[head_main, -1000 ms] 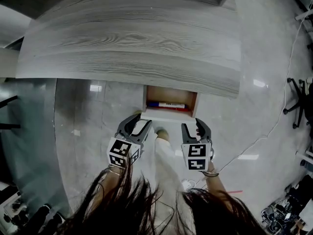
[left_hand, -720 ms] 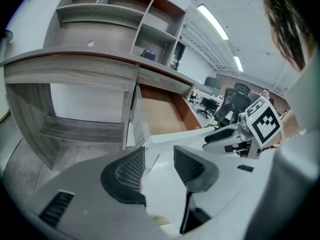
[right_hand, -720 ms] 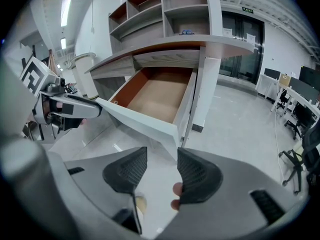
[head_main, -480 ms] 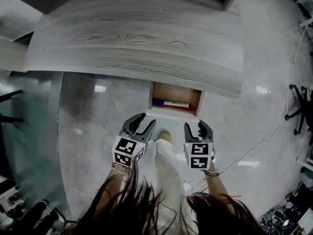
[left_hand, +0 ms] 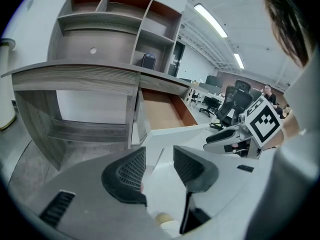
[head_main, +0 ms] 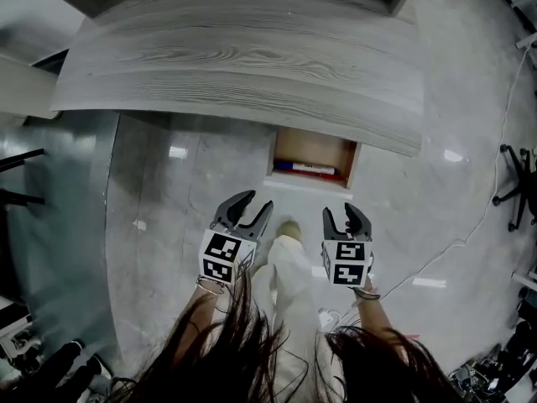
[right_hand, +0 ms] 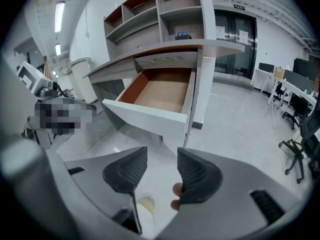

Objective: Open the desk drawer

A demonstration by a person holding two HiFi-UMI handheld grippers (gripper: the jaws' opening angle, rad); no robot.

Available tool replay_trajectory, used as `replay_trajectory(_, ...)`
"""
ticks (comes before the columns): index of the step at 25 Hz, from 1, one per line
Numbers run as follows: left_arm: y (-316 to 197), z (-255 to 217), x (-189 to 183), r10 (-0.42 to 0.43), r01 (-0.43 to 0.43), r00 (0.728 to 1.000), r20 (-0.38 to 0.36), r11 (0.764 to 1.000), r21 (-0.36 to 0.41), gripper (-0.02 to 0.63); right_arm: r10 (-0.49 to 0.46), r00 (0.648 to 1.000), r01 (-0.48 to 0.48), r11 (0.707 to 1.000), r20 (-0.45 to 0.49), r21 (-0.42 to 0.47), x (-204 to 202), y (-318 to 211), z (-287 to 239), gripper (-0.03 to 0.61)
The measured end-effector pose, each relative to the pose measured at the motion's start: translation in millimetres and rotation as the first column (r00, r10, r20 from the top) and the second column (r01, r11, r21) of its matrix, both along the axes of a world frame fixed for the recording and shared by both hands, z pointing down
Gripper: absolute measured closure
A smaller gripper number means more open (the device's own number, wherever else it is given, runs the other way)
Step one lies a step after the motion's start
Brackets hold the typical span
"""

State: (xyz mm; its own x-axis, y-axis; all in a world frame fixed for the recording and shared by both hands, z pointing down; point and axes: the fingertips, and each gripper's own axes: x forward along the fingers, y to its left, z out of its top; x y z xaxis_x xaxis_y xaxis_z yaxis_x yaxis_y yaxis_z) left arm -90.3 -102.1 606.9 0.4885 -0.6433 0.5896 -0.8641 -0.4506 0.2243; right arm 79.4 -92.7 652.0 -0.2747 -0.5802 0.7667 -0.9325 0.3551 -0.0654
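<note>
Hair at 6 o'clock hides both forearms. The desk top covers the back of the drawer, which stands pulled out at 12 o'clock from the grippers. The blue-and-red items inside are too small to name. Both the left gripper and the right gripper gape empty, now clear of the drawer front they sat right at a second ago.

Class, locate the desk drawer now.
Head view: the drawer juts open under the desk edge, right of centre, beyond the left hand-held gripper and right hand-held gripper.
</note>
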Motion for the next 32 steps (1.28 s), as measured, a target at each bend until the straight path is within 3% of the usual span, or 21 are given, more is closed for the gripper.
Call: replay_trajectory(32,74.2,-70.7,24.9,0.047,-0.046,0.999,-0.005,0.987,0.153,0.479,0.073,0.995,-0.081,0.991,0.074,0.103,-22.0,82.0,-68.6,0.385)
